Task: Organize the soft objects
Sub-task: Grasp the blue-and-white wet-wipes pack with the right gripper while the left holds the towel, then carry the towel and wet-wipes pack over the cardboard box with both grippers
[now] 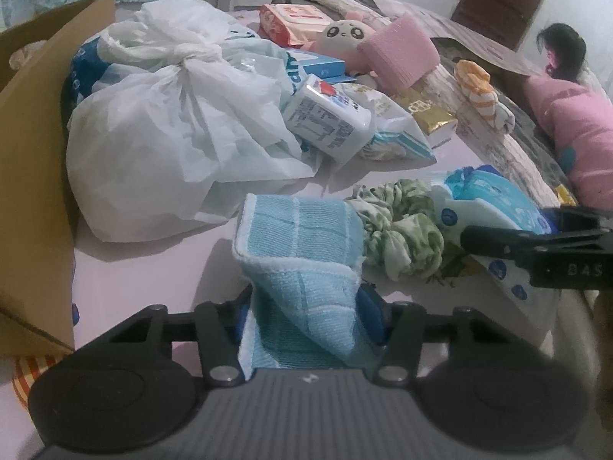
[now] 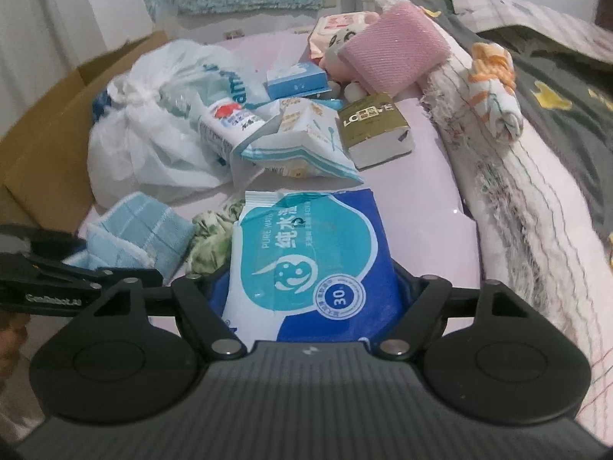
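My left gripper [image 1: 306, 306] is shut on a folded light-blue towel [image 1: 302, 245], held low over the pink table [image 1: 153, 268]. My right gripper [image 2: 306, 291] is shut on a blue-and-white wet-wipes pack [image 2: 306, 253], just right of the towel [image 2: 141, 230]. The wipes pack also shows in the left wrist view [image 1: 494, 199]. A green floral scrunchie [image 1: 402, 230] lies on the table between the two grippers, also in the right wrist view [image 2: 210, 237].
An open cardboard box [image 1: 34, 176] stands at the left. A tied white plastic bag [image 1: 176, 115], tissue packs [image 2: 302, 145], a gold pack [image 2: 371, 126], a pink cloth [image 2: 394, 46] and a plush toy [image 1: 345, 34] crowd the far table. A bed with a quilt [image 2: 517, 191] runs along the right.
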`<action>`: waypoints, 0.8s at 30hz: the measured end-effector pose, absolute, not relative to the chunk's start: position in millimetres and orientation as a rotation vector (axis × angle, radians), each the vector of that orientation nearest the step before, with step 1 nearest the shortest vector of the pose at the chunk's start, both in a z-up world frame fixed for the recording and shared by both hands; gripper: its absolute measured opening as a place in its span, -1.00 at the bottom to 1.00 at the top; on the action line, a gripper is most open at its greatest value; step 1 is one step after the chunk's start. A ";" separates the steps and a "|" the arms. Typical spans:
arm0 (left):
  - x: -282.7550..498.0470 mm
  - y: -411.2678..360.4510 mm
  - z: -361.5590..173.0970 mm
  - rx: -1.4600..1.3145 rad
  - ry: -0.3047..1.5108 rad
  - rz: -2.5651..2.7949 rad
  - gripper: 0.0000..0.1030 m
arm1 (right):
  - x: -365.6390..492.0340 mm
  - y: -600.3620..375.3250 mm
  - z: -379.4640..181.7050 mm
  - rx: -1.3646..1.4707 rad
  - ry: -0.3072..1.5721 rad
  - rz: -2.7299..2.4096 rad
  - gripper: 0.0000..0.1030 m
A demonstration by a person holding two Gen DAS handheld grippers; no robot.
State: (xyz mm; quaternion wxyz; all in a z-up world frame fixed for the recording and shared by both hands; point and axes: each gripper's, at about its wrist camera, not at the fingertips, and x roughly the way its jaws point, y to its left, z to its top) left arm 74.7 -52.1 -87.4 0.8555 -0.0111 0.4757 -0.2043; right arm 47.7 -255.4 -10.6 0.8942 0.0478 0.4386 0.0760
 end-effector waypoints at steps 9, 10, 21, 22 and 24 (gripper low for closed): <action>71.0 -48.2 -82.5 -0.069 0.990 -0.418 -0.22 | 31.5 -273.7 -4.7 0.257 0.859 0.141 0.45; 70.6 -47.6 -81.8 -0.075 0.990 -0.418 -0.23 | 29.9 -275.4 -3.9 0.272 0.853 0.140 0.45; 56.0 -36.2 -59.9 -0.140 0.937 -0.448 -0.39 | 7.7 -287.0 13.2 0.430 0.761 0.166 0.45; 54.2 -35.6 -56.8 -0.146 0.929 -0.452 -0.40 | 5.8 -287.7 15.7 0.445 0.751 0.173 0.45; 49.8 -34.5 -49.6 -0.155 0.910 -0.461 -0.41 | 1.9 -287.5 21.5 0.460 0.730 0.187 0.45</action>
